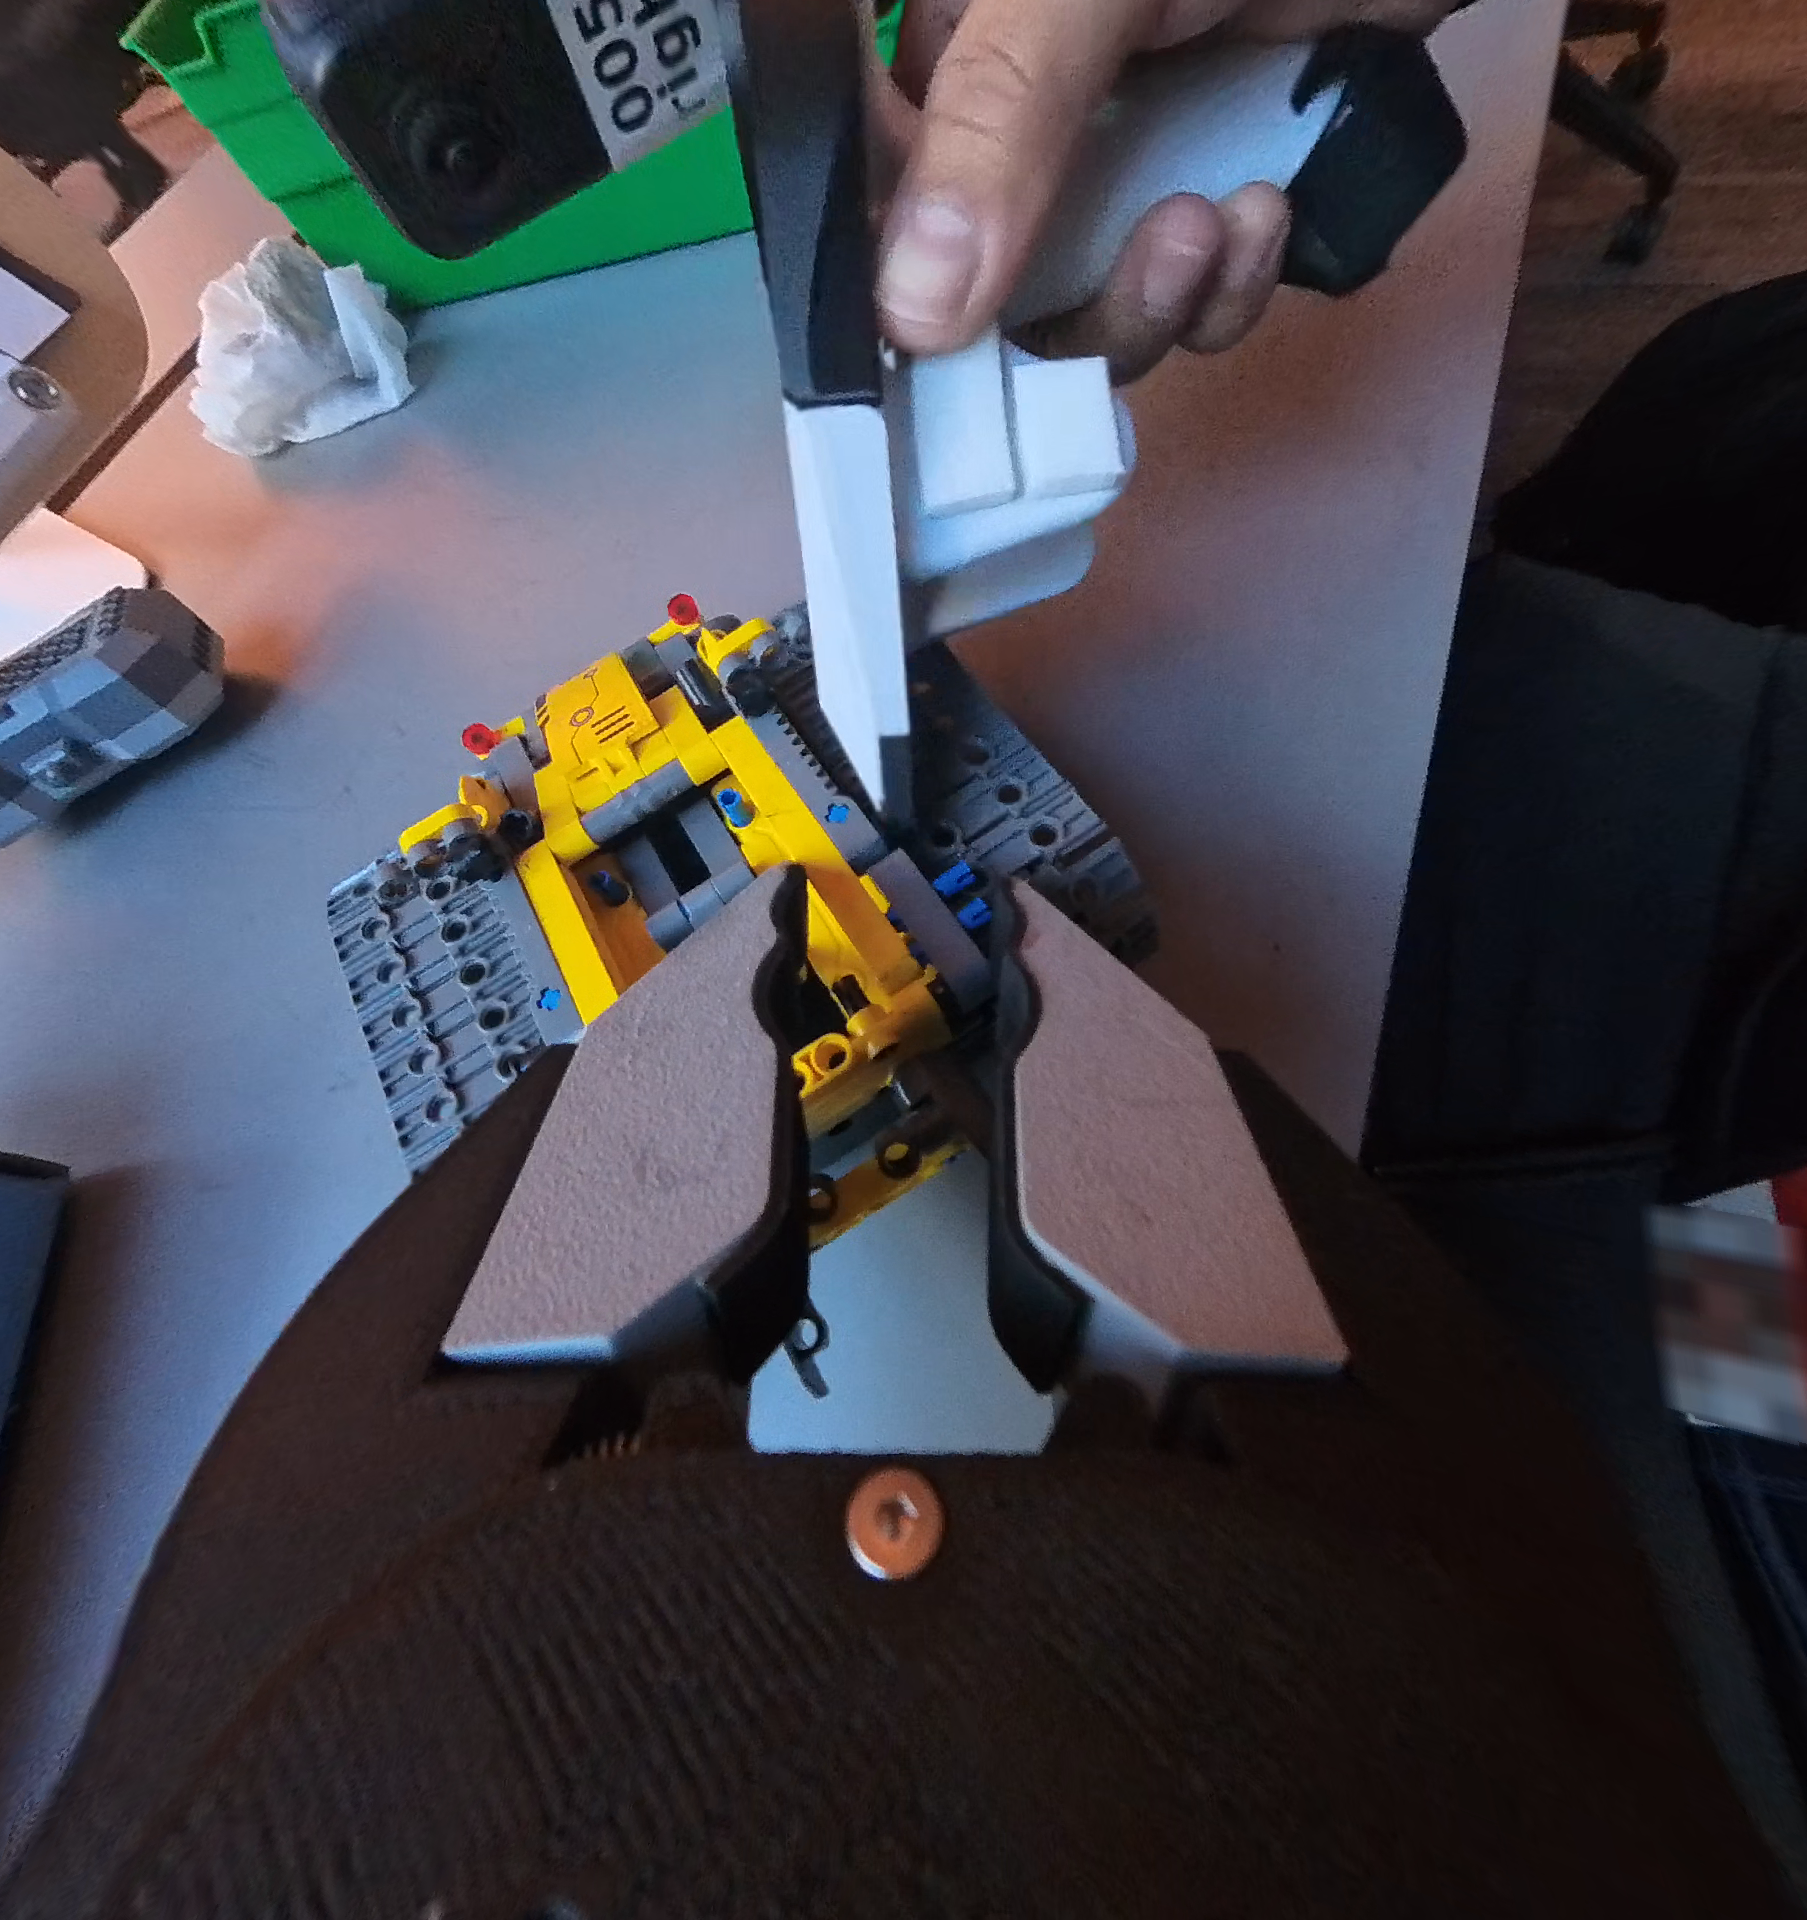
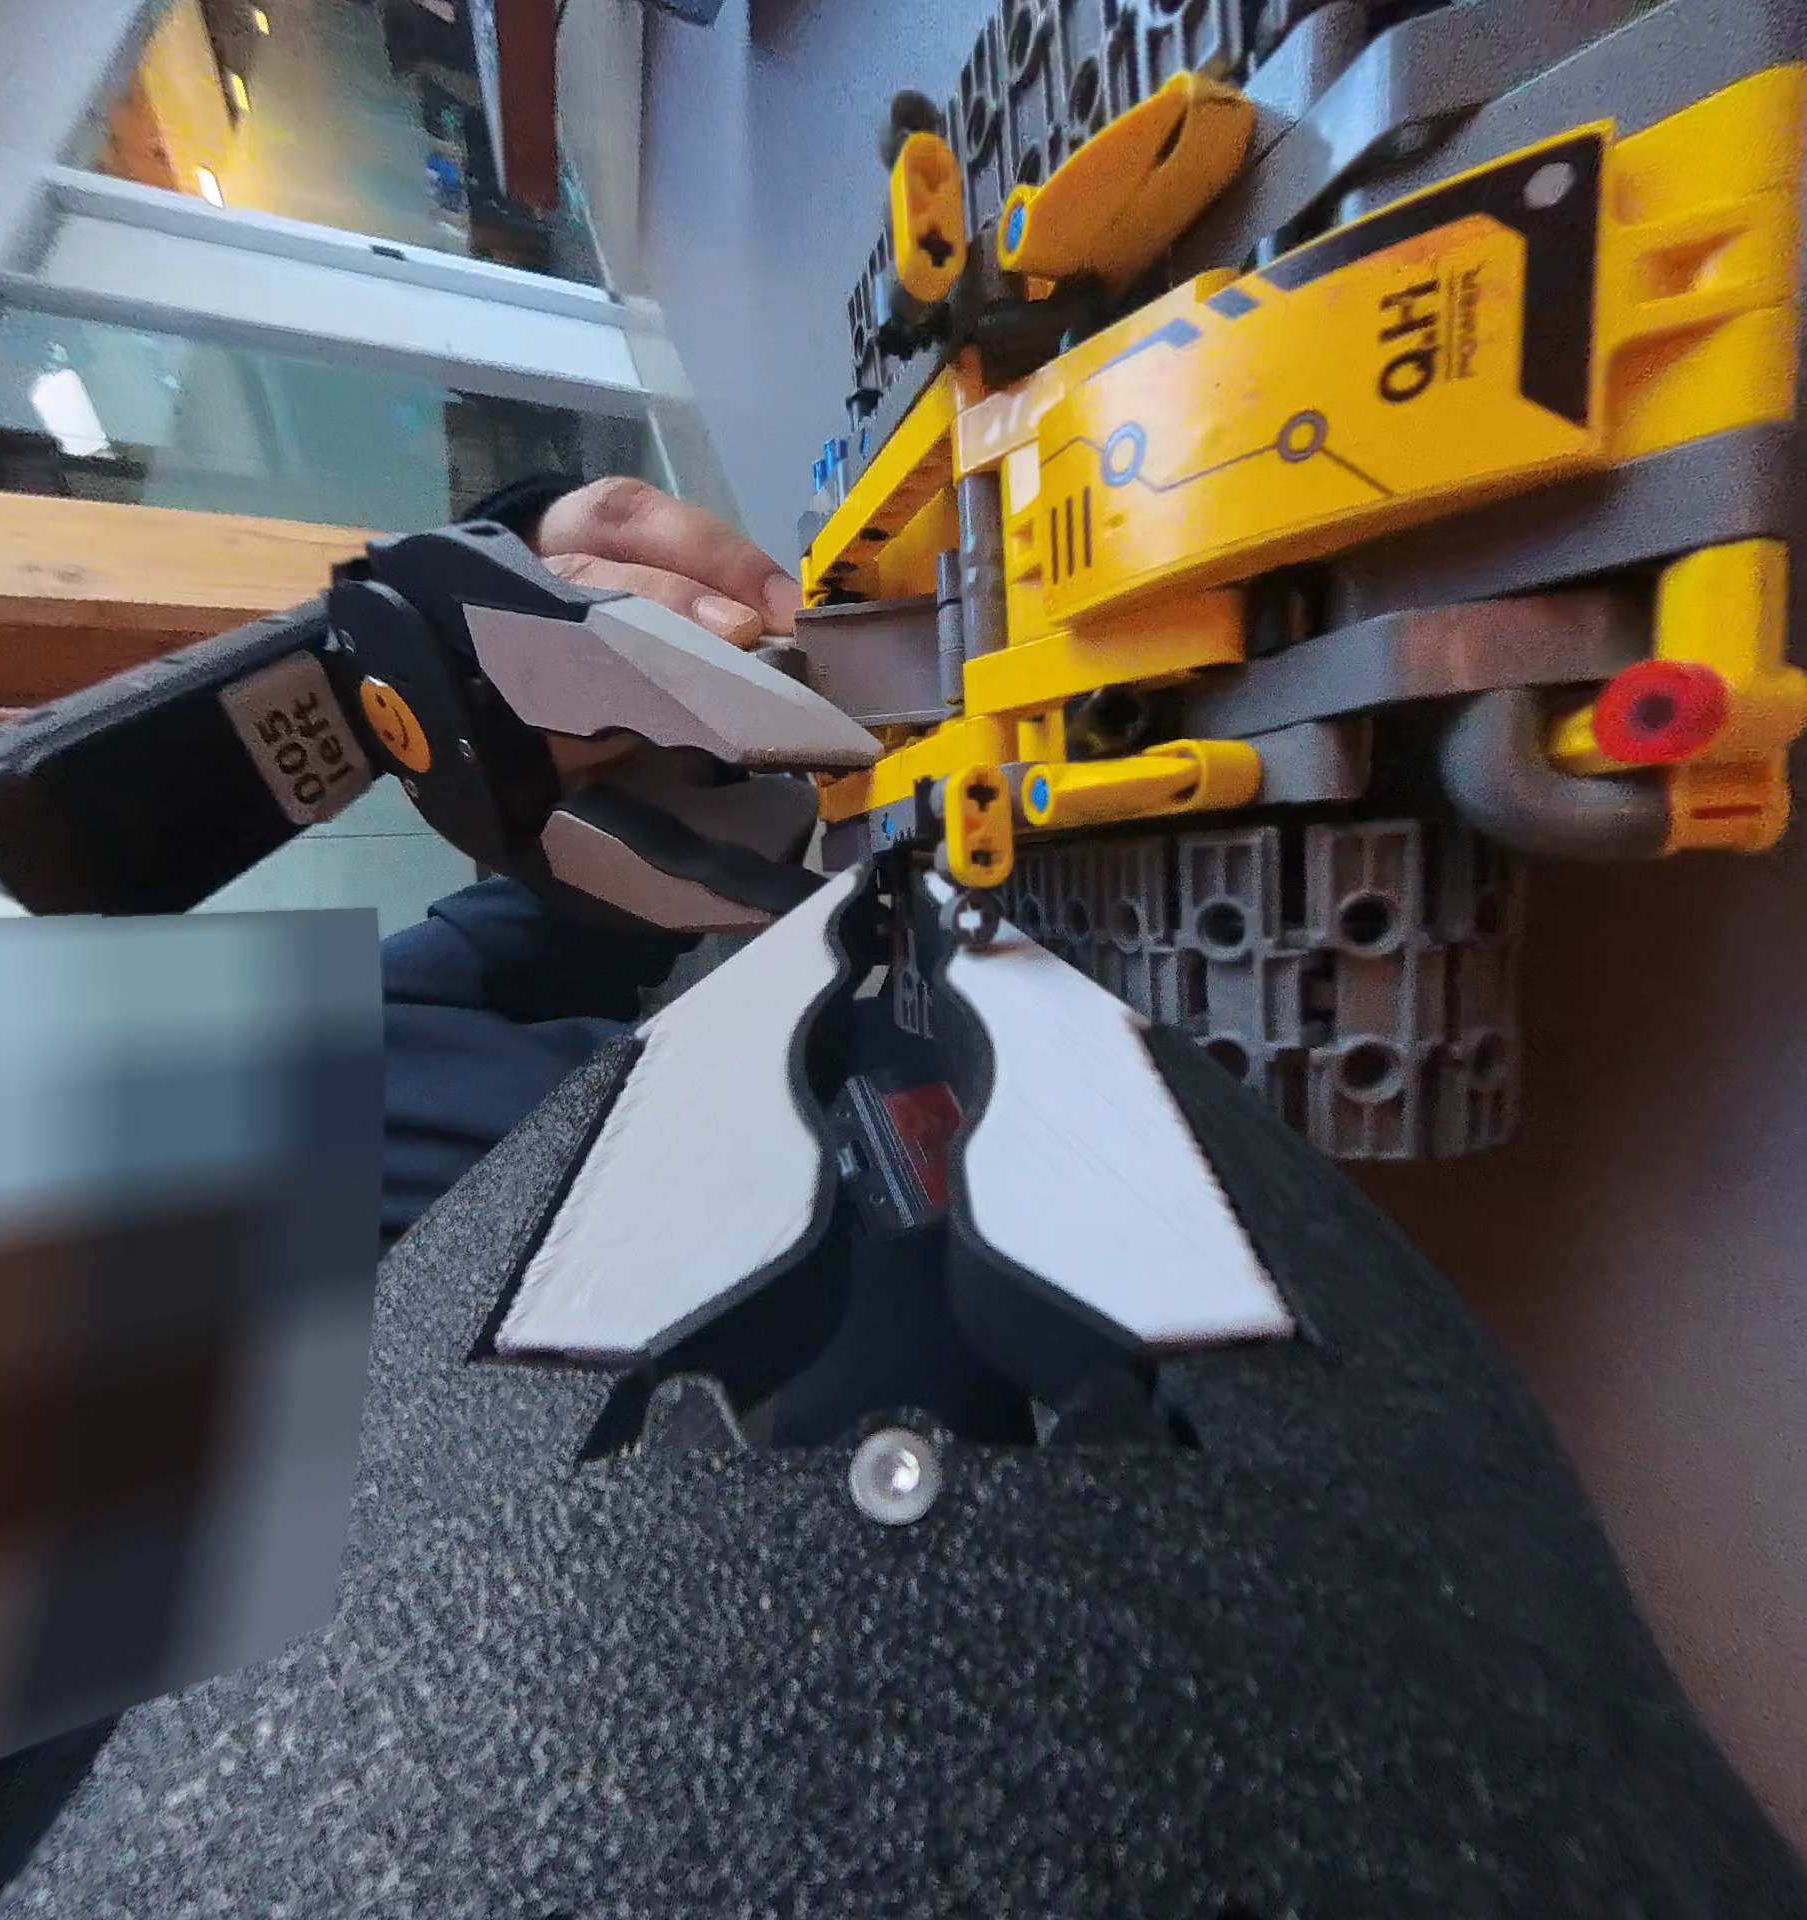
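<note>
Yellow-grey studded brick model (image 1: pixel 691 862) sits mid worktop (image 1: pixel 587 499), open room leftward. Left gripper (image 1: pixel 894 914): jaws clamped on its grey-yellow frame. Right gripper (image 2: pixel 904 883): jaws nearly together, pinching a thin black part by the ridged track (image 2: pixel 1294 966).

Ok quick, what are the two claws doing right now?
Left claw: closed on the yellow toy.
Right claw: closed on a small black part at the toy's edge.

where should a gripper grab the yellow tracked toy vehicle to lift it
Grip the yellow vehicle across its narrow yellow and grey body, coming from above, probably. The body stands higher than the grey tracks flanking it, and its long flat sides suit two fingers; the tracks look loose and bumpy.
</note>
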